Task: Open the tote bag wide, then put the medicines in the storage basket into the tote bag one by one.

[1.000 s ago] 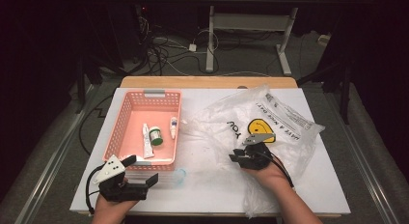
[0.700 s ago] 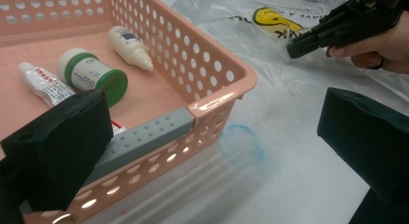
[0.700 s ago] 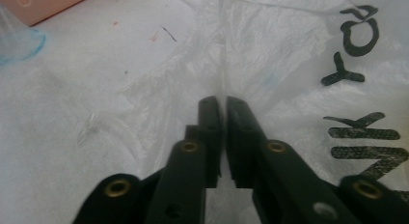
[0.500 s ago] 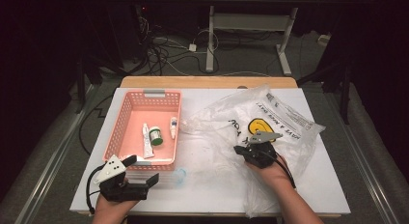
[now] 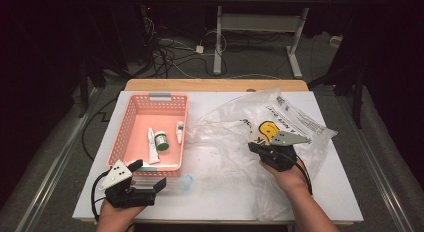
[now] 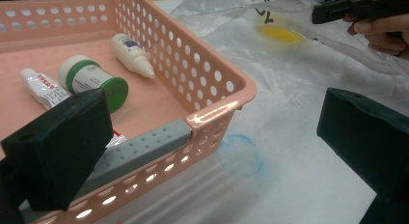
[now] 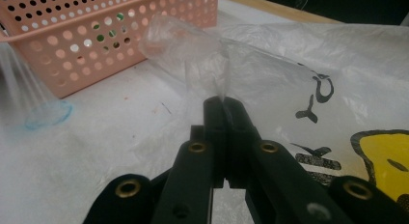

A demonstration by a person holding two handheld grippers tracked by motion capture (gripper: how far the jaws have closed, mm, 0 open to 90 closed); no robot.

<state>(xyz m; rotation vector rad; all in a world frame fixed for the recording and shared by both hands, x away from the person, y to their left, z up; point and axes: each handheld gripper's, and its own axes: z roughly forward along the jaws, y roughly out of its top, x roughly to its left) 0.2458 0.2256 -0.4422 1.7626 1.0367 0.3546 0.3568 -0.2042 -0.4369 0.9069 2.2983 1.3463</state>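
A large clear plastic bag [image 5: 295, 119] with black print and a yellow face lies crumpled on the right half of the white table [image 5: 220, 202]. My right gripper [image 5: 255, 148] is shut on a fold of the bag's film, which stands up from its tips [image 7: 223, 104]. My left gripper [image 5: 148, 174] rests at the front left, wide open, its jaws on either side of the near corner of a pink perforated basket [image 6: 212, 113]. In the basket [image 5: 131, 123] lie a white tube [image 5: 151, 146], a green-lidded jar [image 5: 161, 141] and a small white bottle [image 5: 179, 132].
A clear plastic cup with a blue rim [image 5: 184, 182] lies on its side just in front of the basket, beside my left gripper. A wooden strip [image 5: 215, 85] borders the table's far edge. Cables and desk legs stand on the dark floor beyond.
My right gripper has moved slightly farther and to the right, drawing the bag's film up with it. The left gripper has stayed put.
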